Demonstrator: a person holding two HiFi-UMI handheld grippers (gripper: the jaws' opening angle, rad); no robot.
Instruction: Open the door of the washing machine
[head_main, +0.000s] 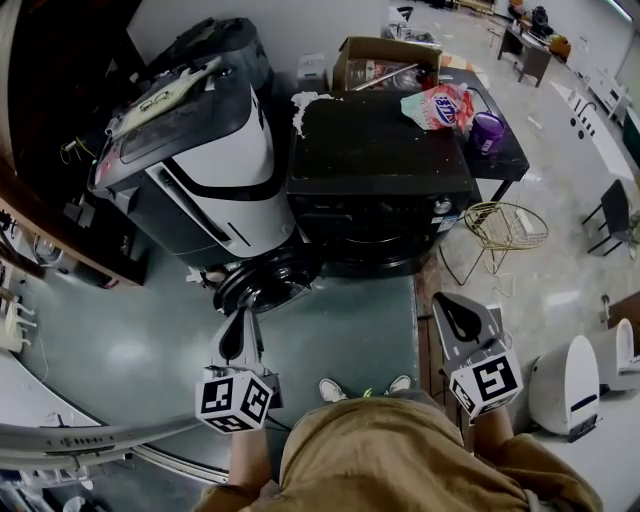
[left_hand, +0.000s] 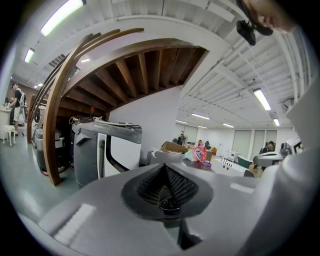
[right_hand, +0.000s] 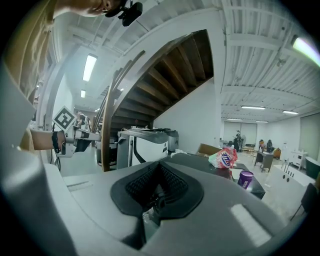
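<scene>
The black front-loading washing machine (head_main: 380, 185) stands ahead of me, its flat top (right_hand: 197, 162) also showing in the right gripper view. Its round dark door (head_main: 268, 278) hangs swung out at the machine's lower left corner. My left gripper (head_main: 242, 315) is just below that door, shut, with nothing between its pads (left_hand: 176, 182). My right gripper (head_main: 456, 308) hovers off the machine's front right corner; its jaws meet with nothing between them (right_hand: 159, 170). Whether the left gripper touches the door I cannot tell.
A grey and white appliance (head_main: 200, 165) stands tilted left of the washer. On the washer's top lie a pink detergent bag (head_main: 438, 106) and a purple cup (head_main: 488, 131), with a cardboard box (head_main: 385, 60) behind. A wire stool (head_main: 500, 228) stands at the right, a wooden stair (left_hand: 55, 115) at the left.
</scene>
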